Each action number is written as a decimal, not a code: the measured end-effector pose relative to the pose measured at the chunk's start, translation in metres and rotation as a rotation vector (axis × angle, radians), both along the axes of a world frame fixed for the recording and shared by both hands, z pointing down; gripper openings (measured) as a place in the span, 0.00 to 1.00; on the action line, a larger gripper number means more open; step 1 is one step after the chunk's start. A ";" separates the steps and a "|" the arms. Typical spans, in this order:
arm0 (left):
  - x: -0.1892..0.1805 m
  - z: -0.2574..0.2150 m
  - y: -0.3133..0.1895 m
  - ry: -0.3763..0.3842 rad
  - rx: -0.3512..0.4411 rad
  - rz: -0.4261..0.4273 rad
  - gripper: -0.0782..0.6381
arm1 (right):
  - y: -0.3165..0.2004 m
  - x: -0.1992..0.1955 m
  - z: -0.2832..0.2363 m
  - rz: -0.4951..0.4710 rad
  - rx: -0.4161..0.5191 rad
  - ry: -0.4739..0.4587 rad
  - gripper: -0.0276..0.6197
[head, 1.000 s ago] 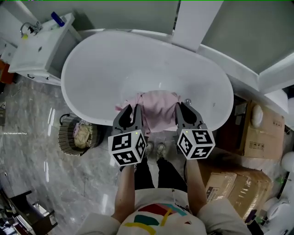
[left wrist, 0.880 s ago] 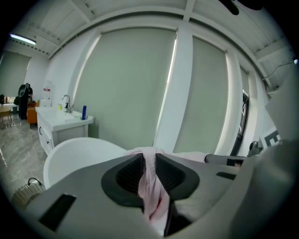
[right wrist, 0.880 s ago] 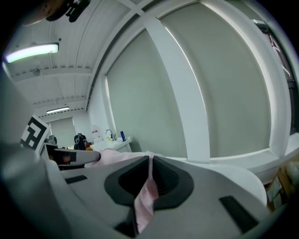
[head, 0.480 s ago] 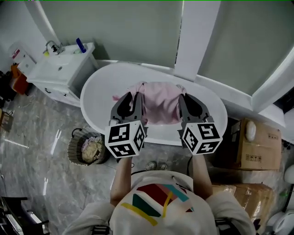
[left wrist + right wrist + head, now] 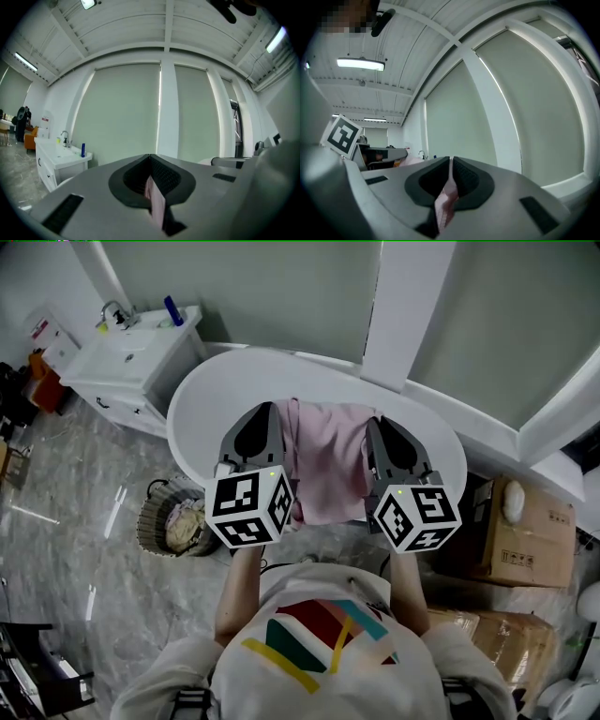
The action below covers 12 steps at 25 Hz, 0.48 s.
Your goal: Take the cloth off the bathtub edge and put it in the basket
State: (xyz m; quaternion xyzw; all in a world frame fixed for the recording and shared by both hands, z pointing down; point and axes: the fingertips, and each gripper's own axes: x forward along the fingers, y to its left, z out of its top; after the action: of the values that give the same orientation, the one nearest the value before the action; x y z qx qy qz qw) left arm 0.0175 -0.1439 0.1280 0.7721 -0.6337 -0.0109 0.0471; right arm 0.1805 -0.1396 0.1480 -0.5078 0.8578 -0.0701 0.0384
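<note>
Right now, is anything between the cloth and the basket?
Nothing visible. The pink cloth hangs clamped between the left tool and right tool; the basket sits open on the floor to the left, already holding some fabric.

Ahead and to the left of the jaws stands a white vanity worktop point(image 5: 112, 371) with a moulded basin. It carries a chrome tap point(image 5: 114, 313) and a slim blue bottle point(image 5: 172, 310) along its far edge. A broad white square pillar point(image 5: 405, 306) rises straight ahead, between pale green roller blinds point(image 5: 272, 292). Brown cardboard boxes point(image 5: 530, 526) sit to the right of the jaws, and glossy grey marbled floor point(image 5: 75, 521) spreads below to the left.
</note>
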 end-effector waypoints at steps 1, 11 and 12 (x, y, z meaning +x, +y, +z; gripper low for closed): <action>0.001 0.006 0.001 0.011 -0.012 0.002 0.13 | 0.001 0.001 0.000 -0.002 -0.002 -0.002 0.10; 0.021 0.014 0.004 0.021 0.013 -0.007 0.13 | -0.003 0.030 -0.004 0.022 0.029 0.048 0.10; 0.022 0.014 0.004 0.024 0.015 -0.011 0.13 | -0.004 0.032 -0.004 0.022 0.030 0.048 0.10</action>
State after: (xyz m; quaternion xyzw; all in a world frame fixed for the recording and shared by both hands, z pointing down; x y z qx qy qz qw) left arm 0.0391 -0.1400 0.1417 0.7688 -0.6371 -0.0251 0.0490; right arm 0.2128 -0.1434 0.1439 -0.5180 0.8538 -0.0448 0.0262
